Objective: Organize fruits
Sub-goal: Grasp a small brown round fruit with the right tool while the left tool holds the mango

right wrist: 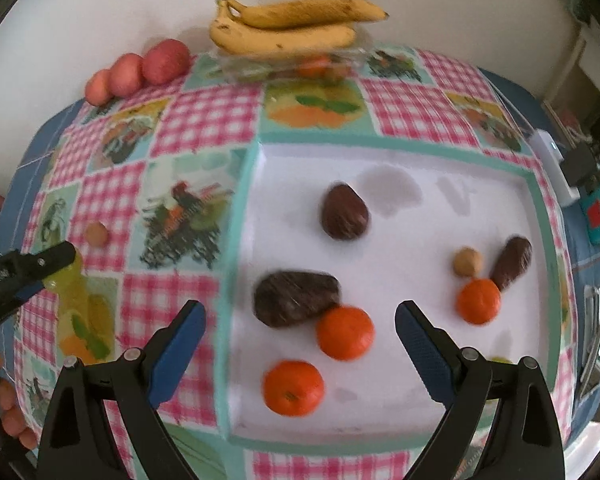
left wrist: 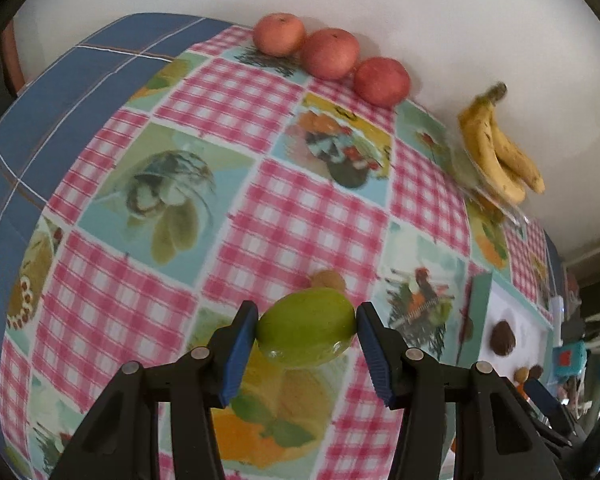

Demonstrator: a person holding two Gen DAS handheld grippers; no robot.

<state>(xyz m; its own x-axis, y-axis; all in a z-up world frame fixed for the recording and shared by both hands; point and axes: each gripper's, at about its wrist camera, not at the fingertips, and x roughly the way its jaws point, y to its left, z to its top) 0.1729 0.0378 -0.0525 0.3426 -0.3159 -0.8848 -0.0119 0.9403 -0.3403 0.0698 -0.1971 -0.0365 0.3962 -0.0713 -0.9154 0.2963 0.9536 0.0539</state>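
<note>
My left gripper is shut on a green mango and holds it just above the checked tablecloth; it also shows at the left of the right wrist view. My right gripper is open and empty above a white tray with a teal rim. In the tray lie three oranges, two dark avocados, a dark oblong fruit and a small tan fruit. Three red apples and a bunch of bananas lie at the back by the wall.
A small tan fruit lies on the cloth just beyond the mango. A clear plastic wrapper lies under the bananas. A blue cloth covers the table's left part. A white wall stands right behind the table. Clutter sits off the right edge.
</note>
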